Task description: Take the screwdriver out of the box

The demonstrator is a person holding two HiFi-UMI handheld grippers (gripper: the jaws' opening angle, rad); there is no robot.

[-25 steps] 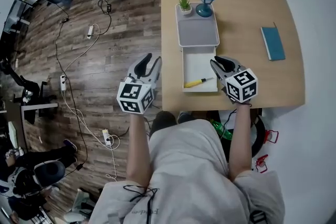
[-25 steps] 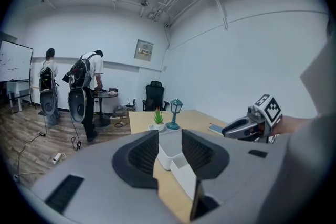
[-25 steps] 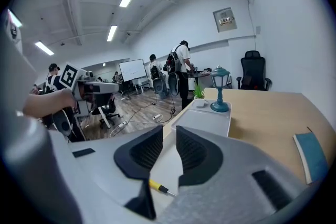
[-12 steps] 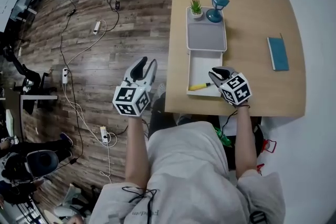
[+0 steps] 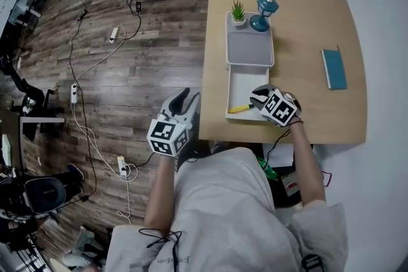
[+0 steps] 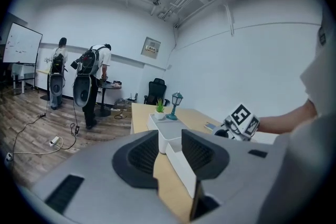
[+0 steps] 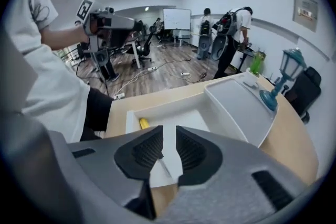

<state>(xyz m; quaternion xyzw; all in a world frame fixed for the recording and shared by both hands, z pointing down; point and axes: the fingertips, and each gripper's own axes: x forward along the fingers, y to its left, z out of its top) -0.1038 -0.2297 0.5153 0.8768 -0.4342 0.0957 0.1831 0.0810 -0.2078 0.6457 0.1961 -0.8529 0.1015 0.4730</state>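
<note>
A screwdriver [image 5: 239, 109] with a yellow handle [image 7: 143, 123] lies in the open white box [image 5: 244, 78] at the table's near edge. My right gripper [image 5: 256, 98] points steeply down into the box, just right of the handle. In the right gripper view its jaws [image 7: 169, 135] stand apart, and the thin metal shaft shows low in the gap without touching the pads. My left gripper [image 5: 185, 97] hangs off the table's left edge, above the floor. It is open [image 6: 169, 139] with nothing in it, and the box wall [image 6: 181, 160] shows through the gap.
A grey-white tray [image 5: 250, 48] adjoins the box's far end and carries a small potted plant [image 5: 238, 11] and a teal lamp [image 5: 263, 12]. A blue book [image 5: 333, 69] lies at the right. Cables and power strips [image 5: 121, 165] cross the wooden floor. People stand far back [image 6: 94, 78].
The right gripper has dropped and tipped downward into the box, close to the screwdriver. The left gripper has shifted right toward the table edge and a little lower.
</note>
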